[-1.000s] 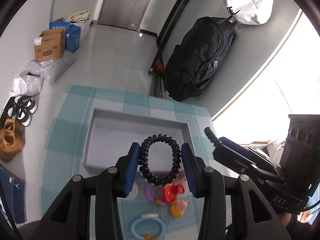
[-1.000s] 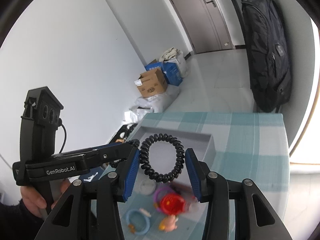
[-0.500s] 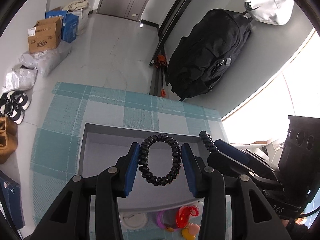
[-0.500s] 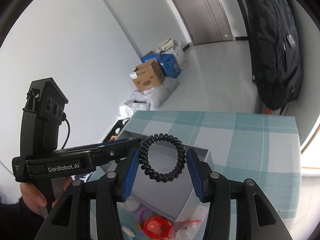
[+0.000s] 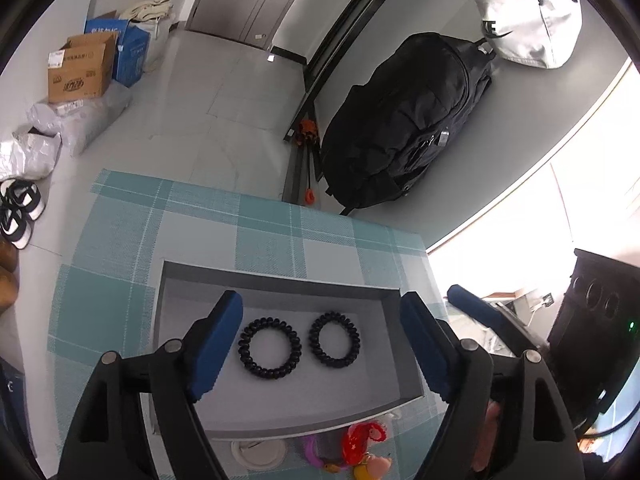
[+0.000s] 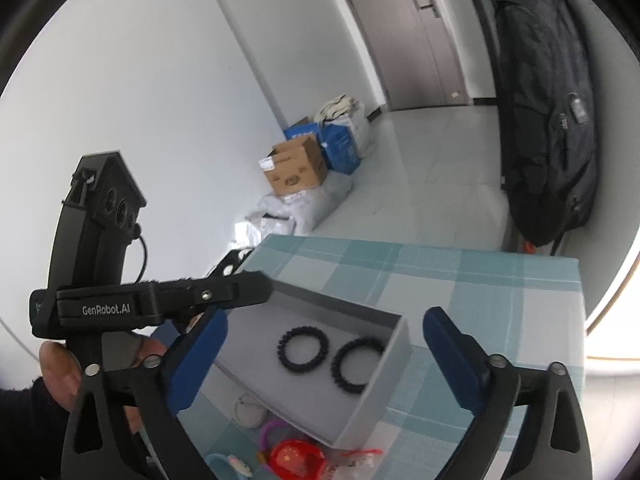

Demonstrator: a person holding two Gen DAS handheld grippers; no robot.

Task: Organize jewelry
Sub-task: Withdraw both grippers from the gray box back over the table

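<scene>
Two black spiral hair ties lie side by side on the floor of a grey box [image 5: 280, 280]: one on the left [image 5: 269, 347] and one on the right [image 5: 334, 339]. In the right wrist view both ties [image 6: 303, 350] [image 6: 356, 365] show inside the same box [image 6: 394, 344]. My left gripper [image 5: 322, 344] is open and empty, hovering above the box. My right gripper [image 6: 324, 354] is open and empty too, above the box's near side. The left gripper's body [image 6: 152, 304] shows in the right wrist view.
The box sits on a teal checked cloth [image 5: 264, 224]. Loose items lie at its near side: a white disc [image 5: 258, 452], a purple ring [image 5: 310, 450], a red ornament [image 5: 360, 440]. A black backpack [image 5: 400, 120] and cardboard boxes [image 5: 78, 72] stand on the floor beyond.
Both grippers held a black hair tie each and have opened. The two ties now lie in the grey box. Both grippers moved forward over the box.
</scene>
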